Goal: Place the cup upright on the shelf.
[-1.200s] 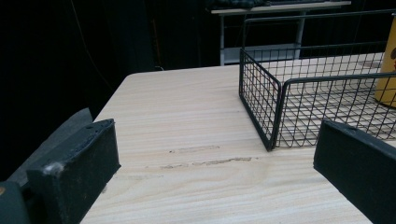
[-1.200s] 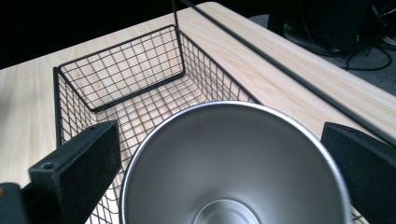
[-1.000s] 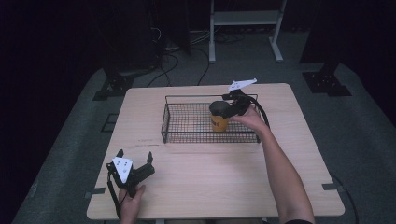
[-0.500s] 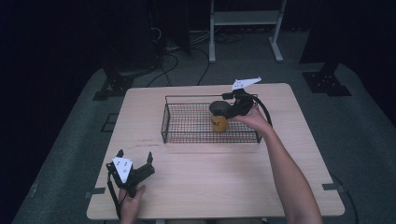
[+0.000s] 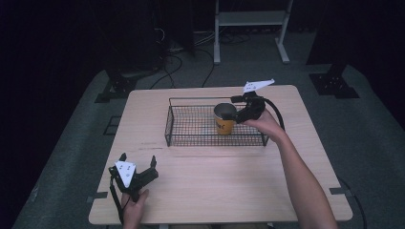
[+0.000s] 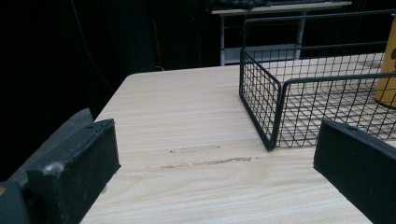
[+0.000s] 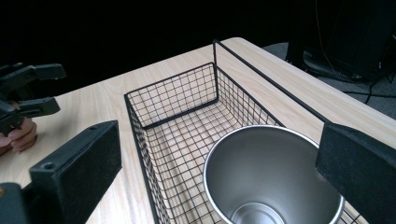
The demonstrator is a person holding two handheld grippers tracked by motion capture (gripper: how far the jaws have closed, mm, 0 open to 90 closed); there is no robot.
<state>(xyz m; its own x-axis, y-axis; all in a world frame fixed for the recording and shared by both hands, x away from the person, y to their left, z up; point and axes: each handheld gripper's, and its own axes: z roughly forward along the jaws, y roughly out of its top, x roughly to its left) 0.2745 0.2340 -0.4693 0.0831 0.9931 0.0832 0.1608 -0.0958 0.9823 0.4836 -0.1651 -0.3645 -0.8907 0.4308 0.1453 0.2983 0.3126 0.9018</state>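
Standing upright inside wire basket [image 5: 191, 126] toward its right end: yellow cup [image 5: 224, 119]. Flanking cup's rim, right gripper [image 7: 219, 154] fingers [image 7: 74, 172] apart. Resting on table [image 5: 215, 181], left gripper [image 5: 138, 167] fingers apart.

Both grippers are looking pretty much identical here: chunky black bodies with 2 flat, blocky black jaws each. The left gripper [image 5: 138, 164] is wearing a white 3-cornered plate on top with a few small dark dots on it, and a black cable is trailing off the back of it. The right gripper [image 5: 237, 109] is carrying the same kind of pale plate [image 5: 257, 86], sticking out like a little wing, with a thick black cable [image 5: 275, 110] looping off behind. Up close, the jaw pads are showing a matte, slightly scuffed face, and there's 1 small round hole on top of the near jaw. The forearms are showing bare, no sleeves.
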